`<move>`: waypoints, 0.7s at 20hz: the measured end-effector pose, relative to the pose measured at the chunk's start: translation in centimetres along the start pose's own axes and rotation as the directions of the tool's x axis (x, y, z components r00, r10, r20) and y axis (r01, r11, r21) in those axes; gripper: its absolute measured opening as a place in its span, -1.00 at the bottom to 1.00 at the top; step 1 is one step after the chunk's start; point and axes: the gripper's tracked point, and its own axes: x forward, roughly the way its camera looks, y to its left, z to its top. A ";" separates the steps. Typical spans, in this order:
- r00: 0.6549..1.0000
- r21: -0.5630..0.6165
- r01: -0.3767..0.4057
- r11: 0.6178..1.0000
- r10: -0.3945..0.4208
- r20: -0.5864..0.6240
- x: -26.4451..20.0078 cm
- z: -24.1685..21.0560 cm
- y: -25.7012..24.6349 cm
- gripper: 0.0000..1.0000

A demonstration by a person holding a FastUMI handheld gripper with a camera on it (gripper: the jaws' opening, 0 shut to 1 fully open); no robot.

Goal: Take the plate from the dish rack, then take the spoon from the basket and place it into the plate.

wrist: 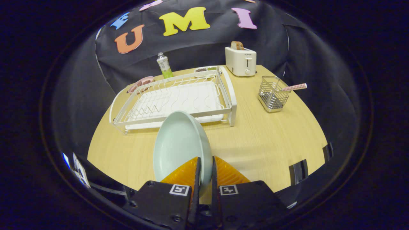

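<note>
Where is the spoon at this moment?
In the gripper view, the spoon stands in the wire basket on the table, right of the dish rack, near the toaster, far beyond the fingers.

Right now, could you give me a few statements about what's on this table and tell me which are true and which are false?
1. The gripper is shut on the plate. True.
2. The plate still stands in the dish rack. False: it is held out of the rack, above the table.
3. The spoon sits in the wire basket. True.
4. The toaster is empty. False: bread sticks out of it.
5. A bottle stands beyond the rack. True.
</note>
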 end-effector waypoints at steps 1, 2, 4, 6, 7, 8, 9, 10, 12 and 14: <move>1.000 0.000 0.007 1.000 -0.007 -0.017 0.6 -0.5 -0.6 -0.54; 1.000 0.007 0.006 1.000 -0.006 -0.030 1.2 -0.7 -1.1 -0.46; 0.999 0.019 -0.010 1.000 0.011 -0.035 2.0 -1.0 -1.6 -0.35; 0.999 0.015 0.020 1.000 -0.020 -0.050 3.0 -1.4 -2.9 -0.31; 0.997 0.014 0.041 0.999 -0.040 -0.068 3.2 -1.9 -3.7 -0.29; 0.996 0.026 0.040 0.999 -0.038 -0.080 3.3 -2.0 -4.0 -0.33; 0.997 0.038 0.013 0.999 -0.010 -0.075 3.3 -1.8 -4.0 -0.34; 0.998 0.047 -0.019 0.999 0.022 -0.053 3.2 -1.3 -3.9 -0.21; 0.999 0.051 -0.051 0.997 0.050 0.014 2.5 0.1 -4.7 0.19; 0.994 0.041 0.010 0.999 -0.014 0.105 1.7 1.5 -7.1 0.62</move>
